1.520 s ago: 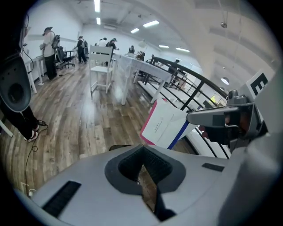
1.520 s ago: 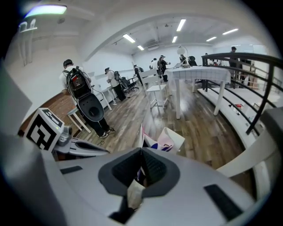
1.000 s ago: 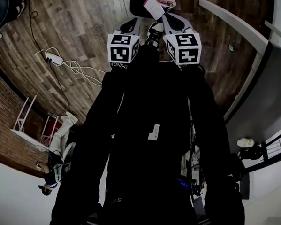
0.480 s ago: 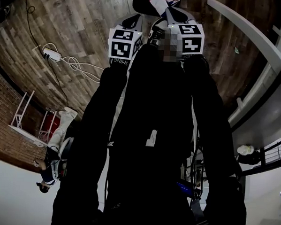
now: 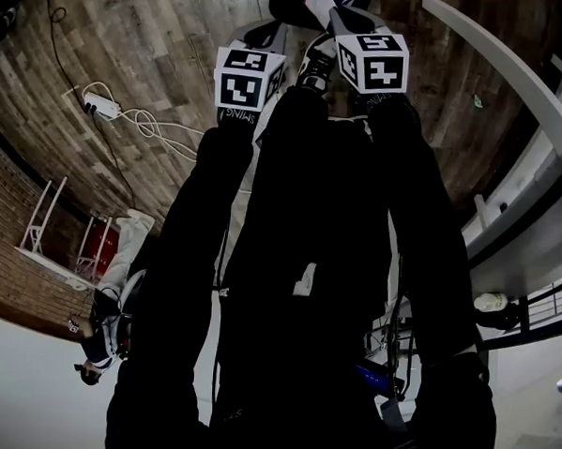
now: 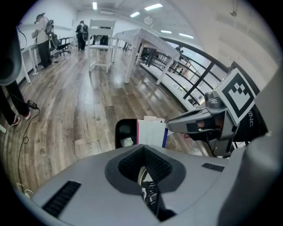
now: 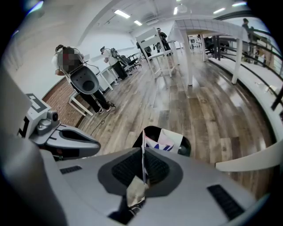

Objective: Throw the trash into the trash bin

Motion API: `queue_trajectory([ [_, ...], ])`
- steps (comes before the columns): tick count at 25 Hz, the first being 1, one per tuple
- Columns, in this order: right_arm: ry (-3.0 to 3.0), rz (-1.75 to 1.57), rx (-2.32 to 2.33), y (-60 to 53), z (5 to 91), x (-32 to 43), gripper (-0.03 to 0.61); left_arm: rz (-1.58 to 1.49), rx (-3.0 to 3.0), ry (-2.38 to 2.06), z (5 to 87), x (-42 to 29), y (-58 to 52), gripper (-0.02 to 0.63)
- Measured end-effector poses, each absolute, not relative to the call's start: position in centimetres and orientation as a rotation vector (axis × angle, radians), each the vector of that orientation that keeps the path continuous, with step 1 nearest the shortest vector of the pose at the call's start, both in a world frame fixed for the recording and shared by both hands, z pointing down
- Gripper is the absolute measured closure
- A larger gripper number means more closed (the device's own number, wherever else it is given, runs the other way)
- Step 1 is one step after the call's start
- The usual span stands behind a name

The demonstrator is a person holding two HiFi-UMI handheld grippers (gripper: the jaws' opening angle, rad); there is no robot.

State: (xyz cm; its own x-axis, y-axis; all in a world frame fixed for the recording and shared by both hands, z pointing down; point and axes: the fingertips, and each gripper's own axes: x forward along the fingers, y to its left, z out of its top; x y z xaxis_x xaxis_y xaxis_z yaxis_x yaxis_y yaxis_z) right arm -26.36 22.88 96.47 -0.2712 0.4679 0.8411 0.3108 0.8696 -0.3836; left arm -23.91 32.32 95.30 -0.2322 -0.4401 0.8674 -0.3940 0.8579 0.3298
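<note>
One packet (image 6: pixel 152 132) | in right gripper (image 7: pixel 142 152) jaws, over trash bin (image 6: pixel 121 129) | print illegible

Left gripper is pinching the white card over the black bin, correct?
Not quite: the right gripper is pinching the white card over the black bin, not the left. The right gripper view shows the card clamped between its shut jaws. The left gripper has nothing between its jaws.
</note>
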Motion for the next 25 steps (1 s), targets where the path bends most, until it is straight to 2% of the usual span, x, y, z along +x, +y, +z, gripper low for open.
queue_trajectory([
  [10,-1.874,0.186,-0.583,22.6,94.2,-25.3,0.558,-0.119,0.585,-1.868,93.6,-23.6,32.4,0.612],
  [25,-2.113,0.300,-0.524,19.7,79.0,-22.6,0.563,-0.112,0.632,-2.016,82.4,-21.8,27.7,0.613],
])
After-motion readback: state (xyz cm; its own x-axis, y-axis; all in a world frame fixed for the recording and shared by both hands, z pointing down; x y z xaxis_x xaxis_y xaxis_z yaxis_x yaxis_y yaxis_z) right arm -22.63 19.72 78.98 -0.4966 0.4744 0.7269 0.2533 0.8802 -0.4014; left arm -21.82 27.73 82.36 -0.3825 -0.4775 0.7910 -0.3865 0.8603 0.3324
